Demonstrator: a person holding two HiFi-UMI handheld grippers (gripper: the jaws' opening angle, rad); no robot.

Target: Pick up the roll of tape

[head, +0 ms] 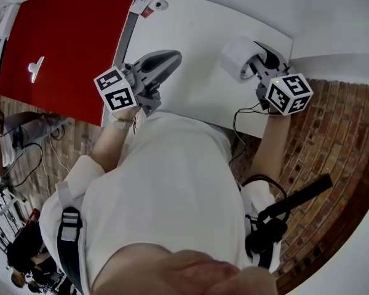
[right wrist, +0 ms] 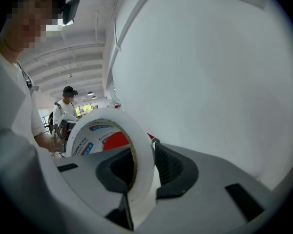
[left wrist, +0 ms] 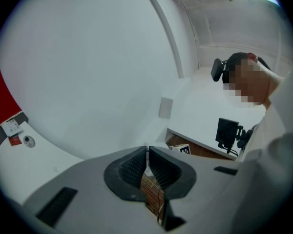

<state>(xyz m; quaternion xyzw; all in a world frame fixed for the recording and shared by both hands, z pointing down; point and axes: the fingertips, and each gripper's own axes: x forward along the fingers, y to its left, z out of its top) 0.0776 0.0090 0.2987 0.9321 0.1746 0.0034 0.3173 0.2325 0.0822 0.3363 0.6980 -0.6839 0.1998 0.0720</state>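
Roll of tape (right wrist: 146, 172) on edge (axis across right gripper (right wrist: 142, 152))

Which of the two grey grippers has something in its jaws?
The right gripper: it clamps the white roll of tape; the left gripper is shut, empty.

white table (head: 197, 91), red top (head: 67, 35) alongside, sm. card (head: 139, 5) & round bit (head: 162, 5) at far corner

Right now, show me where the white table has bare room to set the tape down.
The white table is bare between the left hand-held gripper and the roll of tape in the right hand-held gripper, and on to its far edge. Only the corner by the red surface holds small items.
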